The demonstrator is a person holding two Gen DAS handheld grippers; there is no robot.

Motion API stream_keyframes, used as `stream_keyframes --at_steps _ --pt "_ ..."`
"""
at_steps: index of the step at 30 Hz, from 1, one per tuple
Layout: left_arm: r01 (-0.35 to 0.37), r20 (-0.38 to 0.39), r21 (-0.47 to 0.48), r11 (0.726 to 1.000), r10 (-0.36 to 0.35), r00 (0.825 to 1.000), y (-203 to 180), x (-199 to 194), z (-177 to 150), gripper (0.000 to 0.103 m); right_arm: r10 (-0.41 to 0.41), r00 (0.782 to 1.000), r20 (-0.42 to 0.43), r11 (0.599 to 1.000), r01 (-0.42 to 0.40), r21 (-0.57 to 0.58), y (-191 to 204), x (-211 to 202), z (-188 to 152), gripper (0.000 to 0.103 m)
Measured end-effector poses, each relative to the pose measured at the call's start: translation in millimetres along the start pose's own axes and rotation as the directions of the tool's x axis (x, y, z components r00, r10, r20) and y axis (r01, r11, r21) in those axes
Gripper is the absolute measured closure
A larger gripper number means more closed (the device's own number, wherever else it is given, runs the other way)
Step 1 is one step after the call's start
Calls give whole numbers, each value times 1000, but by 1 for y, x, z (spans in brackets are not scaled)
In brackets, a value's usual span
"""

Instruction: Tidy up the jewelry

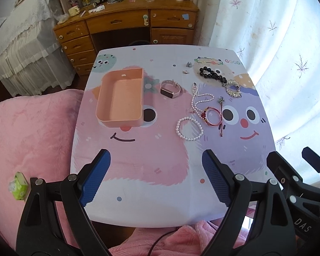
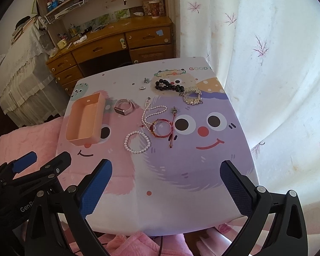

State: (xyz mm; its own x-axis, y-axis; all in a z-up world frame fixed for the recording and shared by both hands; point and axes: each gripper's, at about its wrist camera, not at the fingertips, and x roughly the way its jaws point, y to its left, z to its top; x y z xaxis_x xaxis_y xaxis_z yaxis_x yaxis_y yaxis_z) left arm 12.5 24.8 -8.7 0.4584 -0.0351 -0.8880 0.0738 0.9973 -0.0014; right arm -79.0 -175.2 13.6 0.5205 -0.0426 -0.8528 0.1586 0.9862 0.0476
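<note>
Clearly nothing has gone into the pink box (image 1: 120,98) yet: it stands empty on the left of the table (image 1: 160,170), and every piece lies outside it. Nearest the box is the watch (image 1: 170,89), just beside its right wall; further right lie the pearl bracelet (image 1: 189,128), the red bangle (image 1: 211,116), the pearl necklace (image 1: 199,99), the black beads (image 1: 212,74), a silver piece (image 1: 232,88) and a small ring (image 1: 185,72). The first pick would best be a piece lying apart from the others, so the watch or the pearl bracelet, since the bangle and necklace touch or overlap (a careless grab there could drag both). Thin pieces lie flat on the cloth, so the fingers should probably come down steeply, straddle one side of the loop and close low before lifting, then release well inside the box walls. The left gripper (image 1: 155,166) hovers over the near edge with its jaws wide apart, holding and touching nothing; the right gripper (image 2: 166,175) is likewise spread wide and empty, well short of the jewelry.
</note>
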Motion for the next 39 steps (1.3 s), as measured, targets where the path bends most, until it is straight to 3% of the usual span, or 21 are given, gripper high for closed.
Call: stream_keyframes --at_steps 6,10,15,17,20,23,27,30,34,37,39 --pt "21 8 -9 1000 -21 1000 15 4 -14 16 0 999 46 1000 1 -30 22 -7 -5 0" --pt "67 34 -3 998 -67 997 27 -2 -11 16 11 991 135 997 -1 -75 35 -22 -7 0" --pt "101 3 54 993 -102 995 29 15 -6 16 -126 963 237 948 187 -256 64 -21 -14 0" --pt "128 -28 73 989 -126 992 28 29 -4 16 -135 960 244 927 209 -310 68 -18 -18 0" --pt "161 -62 91 983 -155 986 22 52 -1 16 -74 966 248 917 163 -365 65 -12 -22 0" --pt "152 -94 126 980 -140 986 8 83 1 16 -19 982 190 920 91 -382 52 14 -21 0" --pt "130 -122 97 987 -117 986 -6 130 5 16 71 994 77 974 -53 -220 16 77 -10 0" --pt "117 -157 30 993 -111 981 -13 174 9 17 75 996 40 989 -69 -127 -6 134 -2 0" --pt "93 -176 -39 995 -99 979 -23 221 12 27 76 996 56 988 -68 -139 -19 193 3 0" --pt "65 -204 -60 996 -76 976 -32 253 13 38 138 990 18 975 -132 -178 -23 231 4 1" --pt "36 -211 -71 997 -50 976 -36 264 13 45 168 986 -7 965 -166 -205 -23 249 6 7"
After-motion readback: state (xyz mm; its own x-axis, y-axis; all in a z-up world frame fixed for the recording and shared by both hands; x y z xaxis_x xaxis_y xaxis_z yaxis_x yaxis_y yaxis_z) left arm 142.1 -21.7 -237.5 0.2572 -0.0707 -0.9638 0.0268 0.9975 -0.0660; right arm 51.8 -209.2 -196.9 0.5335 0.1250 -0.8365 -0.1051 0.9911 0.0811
